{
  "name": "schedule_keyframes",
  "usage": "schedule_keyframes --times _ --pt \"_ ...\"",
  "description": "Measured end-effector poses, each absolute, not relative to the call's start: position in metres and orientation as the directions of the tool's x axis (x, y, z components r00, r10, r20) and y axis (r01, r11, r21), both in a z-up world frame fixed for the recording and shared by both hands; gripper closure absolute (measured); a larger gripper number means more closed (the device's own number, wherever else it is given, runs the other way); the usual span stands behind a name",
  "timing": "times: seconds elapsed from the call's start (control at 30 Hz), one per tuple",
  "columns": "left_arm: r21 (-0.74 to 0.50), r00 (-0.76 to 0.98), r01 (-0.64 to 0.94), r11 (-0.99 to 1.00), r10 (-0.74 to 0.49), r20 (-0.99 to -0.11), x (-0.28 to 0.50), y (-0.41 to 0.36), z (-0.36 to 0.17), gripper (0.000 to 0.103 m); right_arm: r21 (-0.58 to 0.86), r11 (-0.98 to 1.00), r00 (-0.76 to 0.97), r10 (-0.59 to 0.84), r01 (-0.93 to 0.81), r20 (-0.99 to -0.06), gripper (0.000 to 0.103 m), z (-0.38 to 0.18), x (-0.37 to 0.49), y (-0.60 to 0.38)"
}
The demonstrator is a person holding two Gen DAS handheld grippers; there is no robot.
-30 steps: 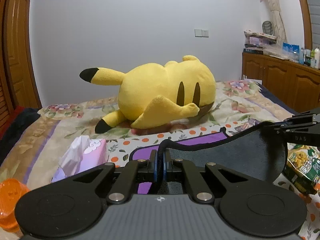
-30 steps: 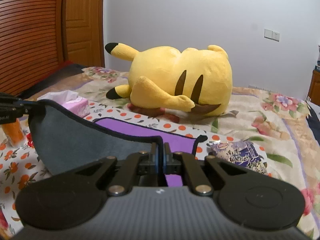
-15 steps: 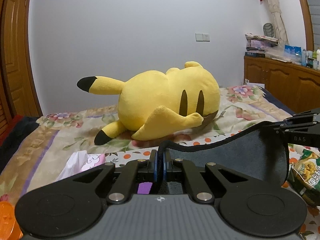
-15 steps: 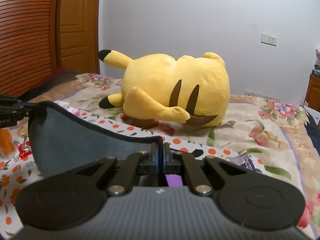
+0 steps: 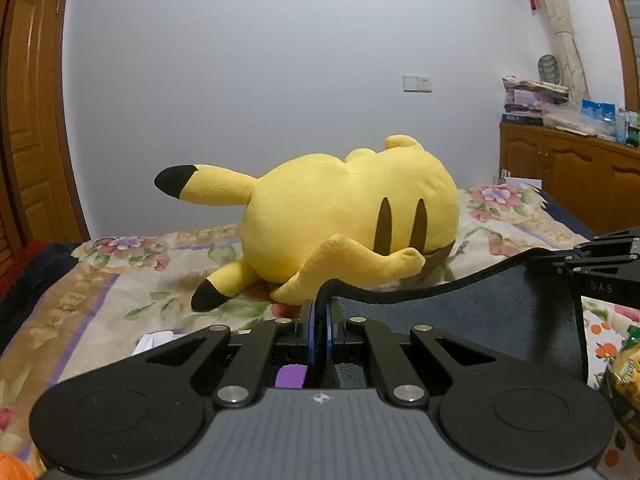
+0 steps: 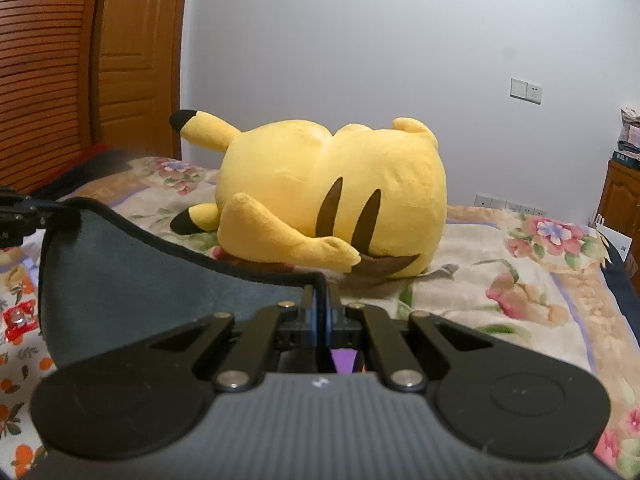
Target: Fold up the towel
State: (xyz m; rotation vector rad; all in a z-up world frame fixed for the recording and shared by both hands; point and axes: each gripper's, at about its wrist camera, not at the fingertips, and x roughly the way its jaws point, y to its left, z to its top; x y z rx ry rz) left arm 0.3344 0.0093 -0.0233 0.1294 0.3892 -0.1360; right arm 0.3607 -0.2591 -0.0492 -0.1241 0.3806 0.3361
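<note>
The towel (image 5: 460, 320) is dark grey on the side facing me, with a black hem and a purple side that shows below the fingers. It hangs stretched between both grippers above the bed. My left gripper (image 5: 320, 312) is shut on one top corner. My right gripper (image 6: 320, 300) is shut on the other corner; the towel (image 6: 140, 276) spreads away to its left. The right gripper also shows at the right edge of the left wrist view (image 5: 600, 264), and the left gripper at the left edge of the right wrist view (image 6: 16, 216).
A big yellow plush toy (image 5: 344, 220) lies on the floral bedspread (image 5: 120, 300) straight ahead. A snack bag (image 5: 628, 368) lies at the right, an orange object (image 5: 12, 468) at the lower left. A wooden cabinet (image 5: 568, 176) stands at the right, a wooden door (image 6: 132, 60) at the left.
Both grippers have risen and moved toward the plush toy with the towel held between them. The tissue pack, purple underside and snack bags have dropped mostly out of view.
</note>
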Motion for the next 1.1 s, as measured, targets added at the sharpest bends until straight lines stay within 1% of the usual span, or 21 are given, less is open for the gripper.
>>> schedule_keyframes --times 0.17,0.43,1.1 --pt "0.098 0.918 0.136 0.986 -0.088 -0.386 0.347 0.009 -0.030 0.097 -0.074 0.936 0.877 0.292 -0.344 -0.381 0.099 -0.052 0.371 -0.252" --pt "0.115 0.919 0.112 0.987 -0.059 -0.389 0.369 0.010 -0.045 0.097 -0.100 0.942 0.878 0.254 -0.319 -0.406 0.099 -0.065 0.391 -0.241" --pt "0.144 0.881 0.078 0.987 -0.001 -0.473 0.410 0.013 -0.099 0.097 -0.117 0.958 0.825 0.160 -0.263 -0.541 0.099 -0.113 0.428 -0.228"
